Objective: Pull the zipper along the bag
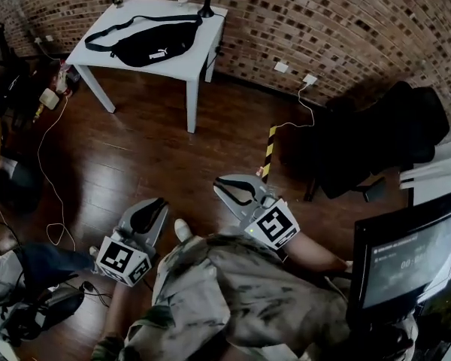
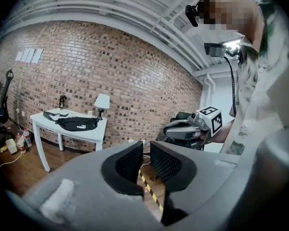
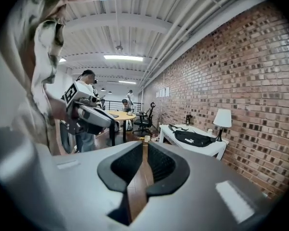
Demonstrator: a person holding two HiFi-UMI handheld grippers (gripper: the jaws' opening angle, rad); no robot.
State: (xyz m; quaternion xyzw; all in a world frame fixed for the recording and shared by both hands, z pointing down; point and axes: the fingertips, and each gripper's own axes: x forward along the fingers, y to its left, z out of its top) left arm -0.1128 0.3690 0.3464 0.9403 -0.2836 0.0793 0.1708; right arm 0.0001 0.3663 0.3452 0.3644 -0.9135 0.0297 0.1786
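Jaws of the left gripper (image 2: 145,150) stand a little apart, with nothing but floor showing through the gap. In its view the bag (image 2: 76,124) lies well off on a white worktop (image 2: 43,120), beside a lamp (image 2: 102,101) and against a long brick wall (image 2: 115,66).

Right gripper (image 3: 145,148) view: its jaws are also slightly parted and empty. The worktop stands against the wall at the right, and a round table (image 3: 118,113) and an office chair (image 3: 145,119) stand farther down the room.

Head view: both grippers hang low near the person, far from the bag. Open wooden floor (image 1: 150,149) lies between them and the worktop. A black chair (image 1: 383,138) and a monitor (image 1: 406,258) crowd the right side, and loose cable (image 1: 52,179) trails at the left.
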